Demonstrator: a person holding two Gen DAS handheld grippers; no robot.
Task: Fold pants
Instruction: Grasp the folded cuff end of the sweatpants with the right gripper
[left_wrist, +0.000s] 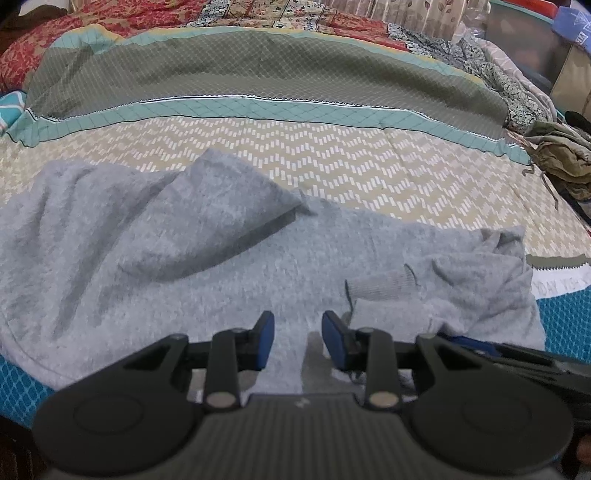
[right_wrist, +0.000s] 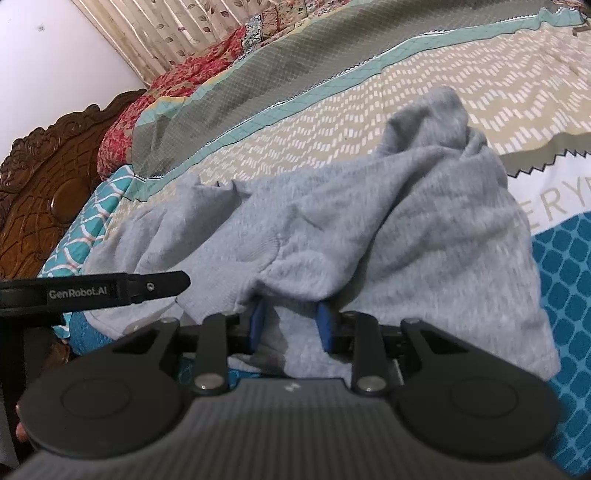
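Grey sweatpants (left_wrist: 221, 266) lie rumpled on the bed, with a ribbed cuff (left_wrist: 384, 286) toward the right and a fold lying over the left part. My left gripper (left_wrist: 297, 334) is open just above the near part of the pants, nothing between its blue pads. In the right wrist view the same pants (right_wrist: 369, 221) are bunched up. My right gripper (right_wrist: 291, 325) is open, its blue pads partly under a raised fold of the grey cloth. The left gripper's black body (right_wrist: 92, 291) shows at the left of the right wrist view.
The bed has a patterned beige, teal and olive quilt (left_wrist: 332, 155). An olive garment heap (left_wrist: 557, 158) lies at the right edge. Red floral bedding (left_wrist: 55, 40) lies at the back. A carved wooden headboard (right_wrist: 44, 177) stands at the left.
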